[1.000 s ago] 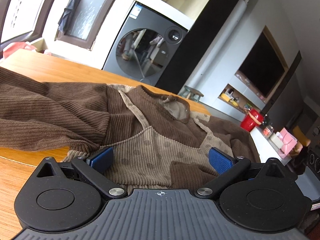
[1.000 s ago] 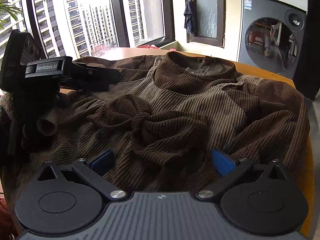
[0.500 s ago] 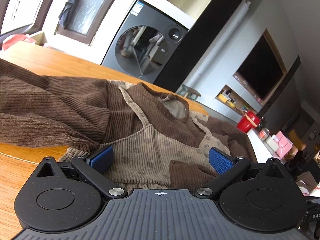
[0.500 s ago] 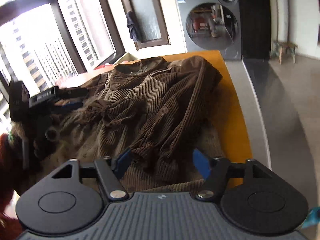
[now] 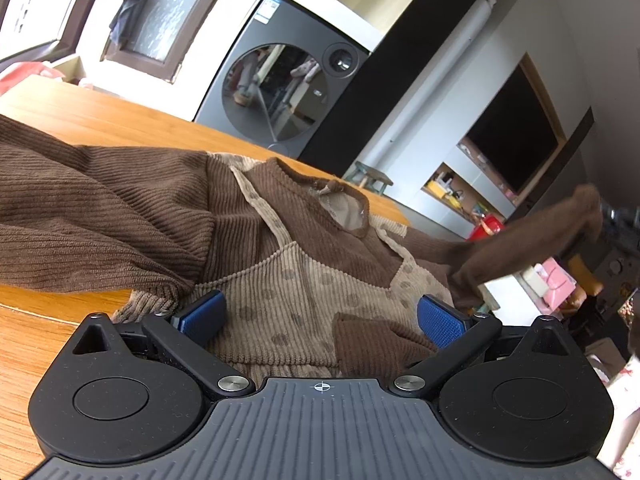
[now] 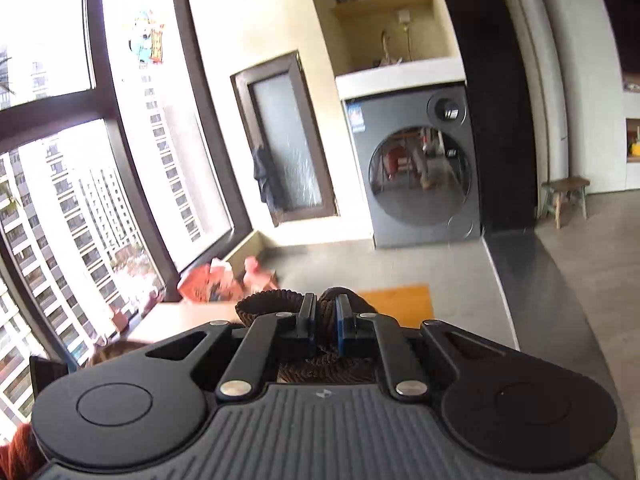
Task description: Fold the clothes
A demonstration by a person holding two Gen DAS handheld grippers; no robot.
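A brown and beige corduroy sweater point(image 5: 288, 252) lies spread on the wooden table point(image 5: 92, 116), collar away from me. My left gripper point(image 5: 320, 314) is open, its blue pads low over the sweater's hem. The near-left sleeve point(image 5: 92, 216) lies folded across the table. My right gripper point(image 6: 323, 322) is shut on the brown cuff of the other sleeve point(image 6: 268, 300) and holds it in the air. That lifted sleeve point(image 5: 532, 240) shows at the right in the left wrist view.
A grey washing machine point(image 5: 280, 92) stands beyond the table's far edge. Shelves and a TV point(image 5: 516, 136) are at the far right. Large windows point(image 6: 60, 184) and red and orange items on the floor point(image 6: 216, 284) are at the left.
My right gripper went from open over the sweater to shut on the sleeve cuff and lifted it, tilting up toward the room. The left gripper stayed open at the hem.
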